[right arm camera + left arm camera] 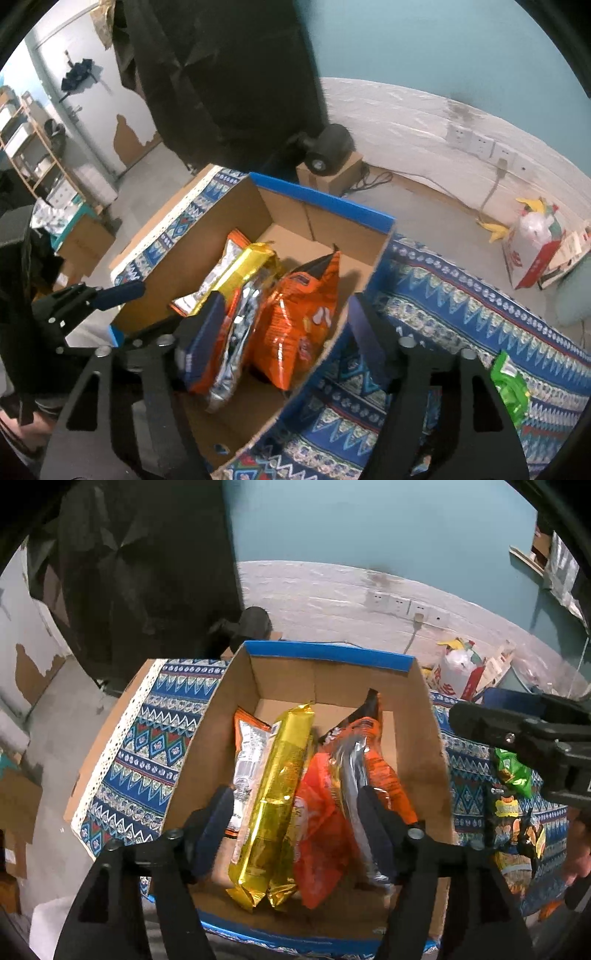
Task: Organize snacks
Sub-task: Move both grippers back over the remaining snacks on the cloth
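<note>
- A cardboard box (pixel 417 738) with a blue rim sits on a patterned cloth (pixel 147 746), holding several snack bags stood side by side.
- Inside the box, a gold packet (pixel 280 786) lies with its long axis running from the near wall toward the far wall, flanked by orange bags (pixel 299 314) and a silver-faced one (pixel 236 332).
- The left gripper (pixel 295 812) hangs over the near end of the box, fingers spread wide and empty, straddling the gold packet and its neighbours.
- The right gripper (pixel 284 325) hovers at the box's right wall, fingers also spread and empty, one inside the box and one outside.
- Outside the box to its right, a green bag (pixel 511 387) and a dark bag (pixel 506 812) lie on the cloth, unpacked.
- The right gripper looks nearer to these, so the next pick likely falls to it.
</note>
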